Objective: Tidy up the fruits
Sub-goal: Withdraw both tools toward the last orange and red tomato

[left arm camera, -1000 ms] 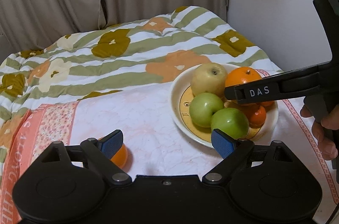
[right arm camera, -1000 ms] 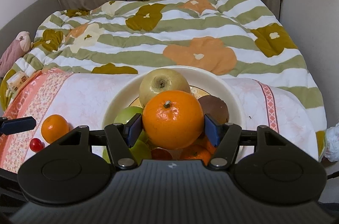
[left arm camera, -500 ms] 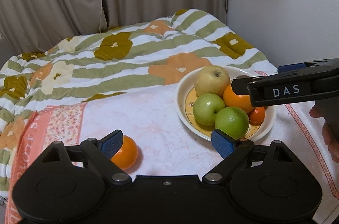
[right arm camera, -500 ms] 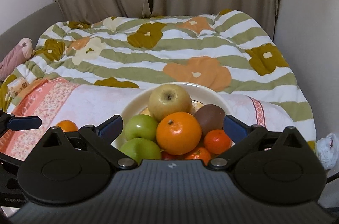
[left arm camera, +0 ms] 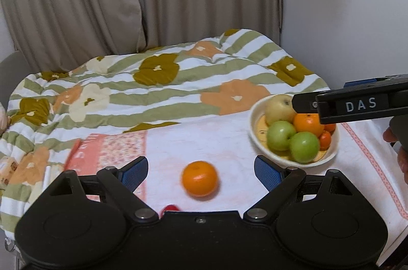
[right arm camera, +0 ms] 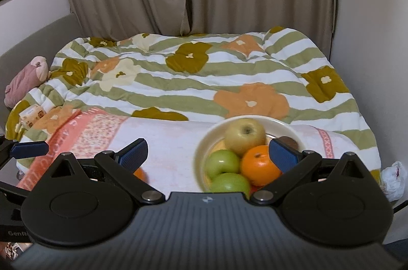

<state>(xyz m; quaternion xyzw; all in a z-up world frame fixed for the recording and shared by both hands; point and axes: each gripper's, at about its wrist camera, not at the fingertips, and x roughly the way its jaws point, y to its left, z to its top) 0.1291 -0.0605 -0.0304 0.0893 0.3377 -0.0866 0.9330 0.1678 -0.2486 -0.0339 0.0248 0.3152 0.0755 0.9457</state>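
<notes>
A white bowl on a white-and-pink cloth holds a yellow apple, two green apples, a big orange and small tangerines. A loose orange lies on the cloth, between the fingers of my open, empty left gripper. A small red fruit peeks out just behind its body. My right gripper is open and empty, raised above and in front of the bowl; it also shows in the left wrist view.
A flowered green-striped quilt covers the bed behind the cloth. Curtains hang at the back, a wall stands on the right. A pink soft toy and a small box lie at the left. A white bag lies at the right.
My right gripper opened, left the big orange in the bowl and drew back upward. My left gripper pulled back and left, so the loose orange now sits between its fingers.
</notes>
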